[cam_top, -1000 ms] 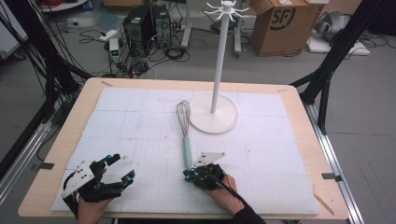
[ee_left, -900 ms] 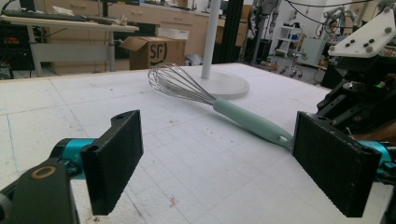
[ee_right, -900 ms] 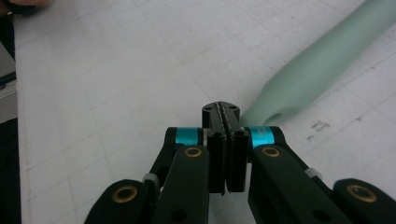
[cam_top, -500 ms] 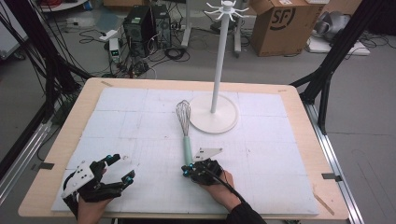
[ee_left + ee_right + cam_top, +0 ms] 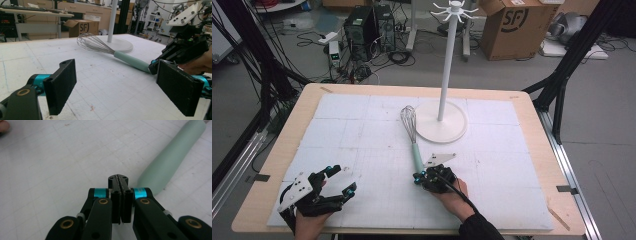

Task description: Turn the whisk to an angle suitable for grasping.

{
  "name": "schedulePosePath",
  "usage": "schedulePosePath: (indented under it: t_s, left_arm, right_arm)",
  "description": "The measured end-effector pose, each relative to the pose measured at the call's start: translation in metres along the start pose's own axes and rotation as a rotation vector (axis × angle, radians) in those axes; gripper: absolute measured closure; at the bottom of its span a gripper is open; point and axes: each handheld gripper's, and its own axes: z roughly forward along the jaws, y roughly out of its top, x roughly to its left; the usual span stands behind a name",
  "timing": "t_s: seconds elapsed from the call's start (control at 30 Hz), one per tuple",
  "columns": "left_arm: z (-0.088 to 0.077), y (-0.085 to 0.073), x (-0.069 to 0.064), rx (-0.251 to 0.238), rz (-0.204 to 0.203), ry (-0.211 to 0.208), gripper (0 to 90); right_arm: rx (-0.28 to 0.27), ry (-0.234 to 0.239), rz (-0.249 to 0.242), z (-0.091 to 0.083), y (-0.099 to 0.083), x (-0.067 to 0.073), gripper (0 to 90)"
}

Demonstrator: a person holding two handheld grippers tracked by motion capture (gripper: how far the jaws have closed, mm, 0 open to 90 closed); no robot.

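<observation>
Mint-green silicone is covering the handle of the wire balloon whisk (image 5: 412, 135), which is lying flat on the white gridded tabletop (image 5: 362, 145); its long axis is running from the handle end at about 6 o'clock to the wire head at about 12 o'clock in the high view, with the head resting just beside the round base of the white hook stand (image 5: 441, 120). The right tool (image 5: 426, 177) is sitting at the handle's near end, jaws pressed together on nothing; in the right gripper view the right tool (image 5: 118, 178) is pointing past the butt of the handle, which is lying just off its tip towards 2 o'clock, and whether the two are touching I cannot tell. The left tool (image 5: 343, 180) is resting well apart at 8 o'clock from the whisk, its jaws standing wide apart and empty. The right hand is clearly the nearer; by my judgement the jaws would have to be opening and shifting across the handle's axis before any grasp.
</observation>
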Motion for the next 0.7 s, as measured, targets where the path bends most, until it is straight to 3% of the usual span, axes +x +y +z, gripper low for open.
schedulePosePath:
  t_s: [0.47, 0.7]
  left_arm:
    - [0.000, 0.000, 0.000, 0.001, 0.000, -0.002, 17.4]
    - [0.000, 0.000, 0.000, 0.001, -0.001, -0.001, 17.4]
  right_arm:
    - [-0.016, -0.035, 0.068, -0.014, -0.003, -0.023, 90.0]
    - [-0.030, -0.069, 0.137, -0.025, -0.008, -0.043, 90.0]
